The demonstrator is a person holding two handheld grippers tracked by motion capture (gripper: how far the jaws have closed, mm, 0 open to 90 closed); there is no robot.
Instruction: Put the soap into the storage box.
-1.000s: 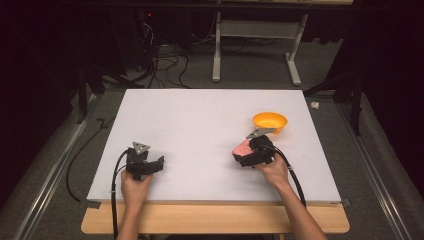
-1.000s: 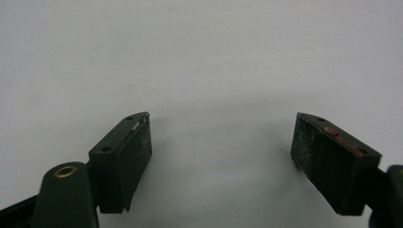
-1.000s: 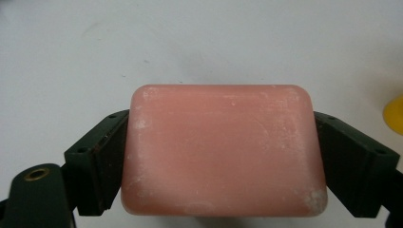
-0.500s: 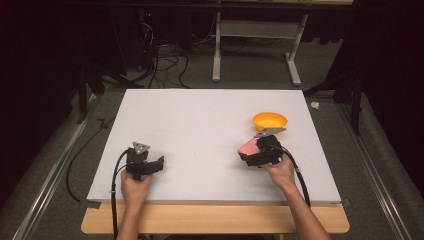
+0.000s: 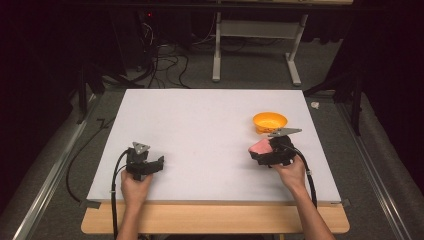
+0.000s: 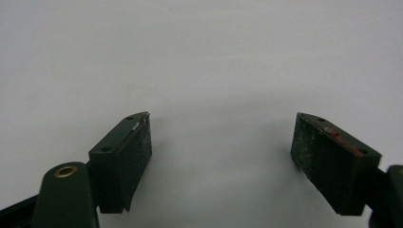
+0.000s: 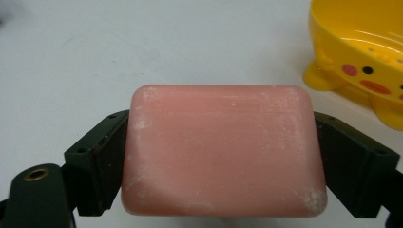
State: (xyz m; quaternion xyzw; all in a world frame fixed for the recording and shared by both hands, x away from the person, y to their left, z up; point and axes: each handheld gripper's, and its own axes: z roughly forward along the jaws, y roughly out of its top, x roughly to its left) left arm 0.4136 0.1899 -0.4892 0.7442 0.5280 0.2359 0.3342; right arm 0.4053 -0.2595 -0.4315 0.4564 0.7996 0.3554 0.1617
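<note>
Nearest you, your left gripper point(image 5: 150, 166) rests low on the white table point(image 5: 200, 130) at its front left, jaws spread wide with nothing between them; the left gripper view shows bare tabletop past the pads point(image 6: 135, 152). To the front right, your right gripper point(image 5: 262, 151) clamps a pink soap bar point(image 7: 223, 149) by its two short ends, both jaws pressed flat against it. Compared with a second ago, this hand has drawn slightly back toward you and to the right, so the bar now sits a little farther from the yellow duck-faced soap dish point(image 5: 270, 121), which stands just beyond it on the table. This suggests a repositioning before placing the soap. Nothing lies between bar and dish; the dish's raised rim point(image 7: 351, 42) is the only obstacle to clear.
</note>
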